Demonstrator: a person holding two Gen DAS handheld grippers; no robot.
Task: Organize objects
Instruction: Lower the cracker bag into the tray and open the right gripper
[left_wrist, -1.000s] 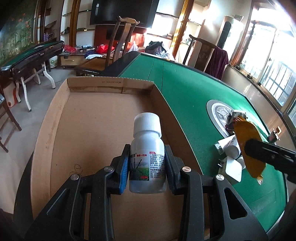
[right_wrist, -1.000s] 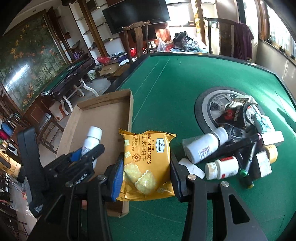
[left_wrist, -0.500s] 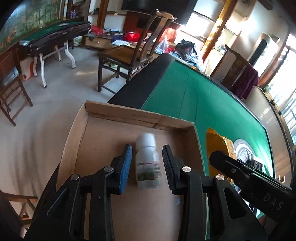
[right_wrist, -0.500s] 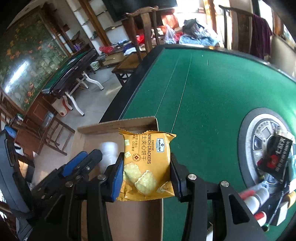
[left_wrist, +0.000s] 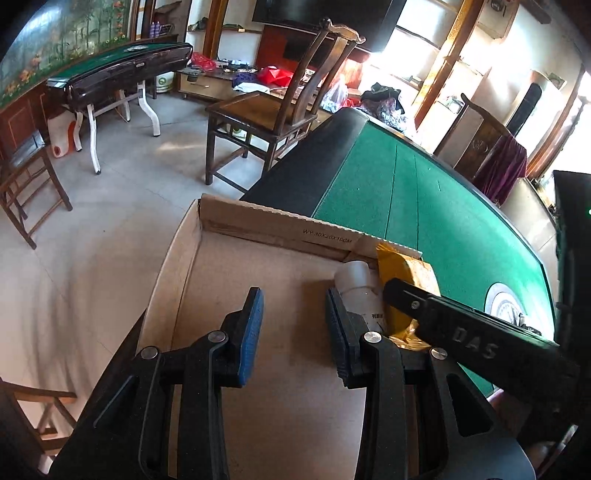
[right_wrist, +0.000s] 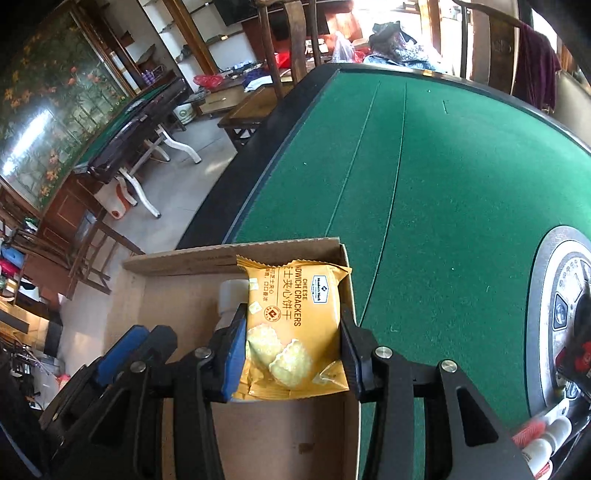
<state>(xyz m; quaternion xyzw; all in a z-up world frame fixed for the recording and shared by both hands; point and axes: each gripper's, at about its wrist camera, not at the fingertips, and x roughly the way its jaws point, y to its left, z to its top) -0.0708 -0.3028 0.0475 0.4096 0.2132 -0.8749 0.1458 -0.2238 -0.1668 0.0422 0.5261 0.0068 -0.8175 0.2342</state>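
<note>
A shallow cardboard box (left_wrist: 280, 225) (right_wrist: 177, 258) sits at the edge of the green table. A white bottle (left_wrist: 360, 288) (right_wrist: 231, 295) lies in its far right corner. My left gripper (left_wrist: 293, 325) is open and empty over the box floor, just left of the bottle. My right gripper (right_wrist: 291, 332) is shut on a yellow cheese cracker packet (right_wrist: 295, 325) (left_wrist: 402, 273) and holds it over the box's right corner, beside the bottle.
The green felt table (right_wrist: 443, 166) stretches right, with a round grey centre plate (right_wrist: 554, 295) and several bottles and pens (right_wrist: 543, 439) at the lower right. A wooden chair (left_wrist: 273, 107) stands beyond the box. Floor lies left of the box.
My left gripper opened and let go of the white bottle, which now lies in the box corner. My right gripper carried the cracker packet from the table over into the box.
</note>
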